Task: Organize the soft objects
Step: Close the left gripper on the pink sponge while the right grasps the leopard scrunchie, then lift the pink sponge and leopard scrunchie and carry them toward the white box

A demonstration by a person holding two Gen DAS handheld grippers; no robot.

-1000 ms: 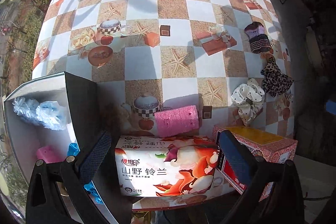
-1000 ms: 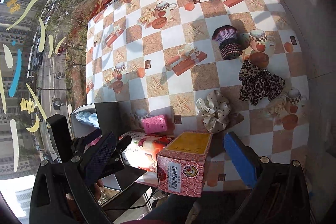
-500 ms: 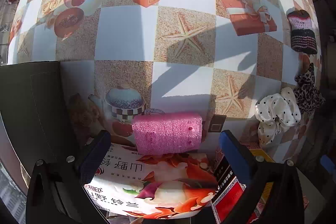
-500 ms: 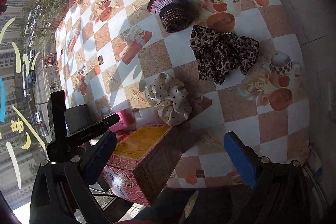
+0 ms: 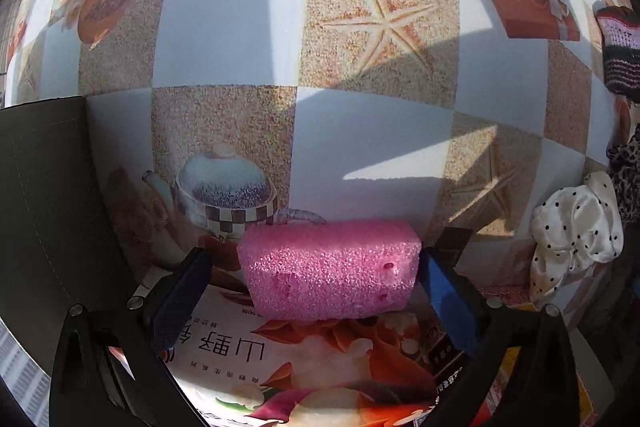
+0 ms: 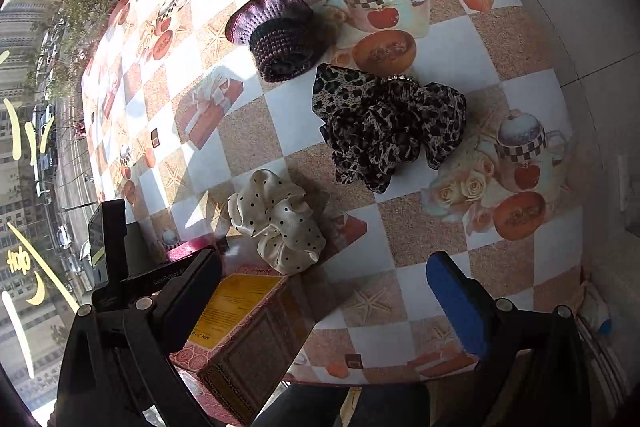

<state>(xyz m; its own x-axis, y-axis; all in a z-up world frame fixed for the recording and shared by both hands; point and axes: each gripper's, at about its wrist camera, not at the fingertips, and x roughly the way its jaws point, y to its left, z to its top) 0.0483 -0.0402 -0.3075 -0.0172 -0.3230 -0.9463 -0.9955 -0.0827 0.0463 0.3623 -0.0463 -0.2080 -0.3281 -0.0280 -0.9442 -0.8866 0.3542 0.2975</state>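
Dark box wall (image 5: 44, 211): a black panel at the far left of the left wrist view; what the box holds is out of sight here.
Left gripper (image 5: 316, 279): wide open around the pink foam block, nothing held; the right pad looks to touch the block's end and the left pad stands just off the other end. I judge it is placed to squeeze along the block's length.
Pink foam block (image 5: 330, 269): a porous pink sponge brick, lying on the checkered tablecloth (image 5: 224, 35) at the far edge of the tissue pack, between the two pads.
Floral tissue pack (image 5: 304, 367): a soft white packet with orange flowers, nearest the camera, under the left gripper.
Patterned carton (image 6: 240, 331): a pink box with a yellow top, just right of the pack; closed, contents unseen.
Cream polka-dot satin scrunchie (image 6: 278, 223): touching the carton's far corner.
Right gripper (image 6: 324, 291): wide open, empty, hanging over the carton and the near table edge; likely waiting its turn.
Purple knitted band (image 6: 276, 35): farther off.
Leopard-print scrunchie (image 6: 384, 127): right of centre, just near and right of the knitted band.
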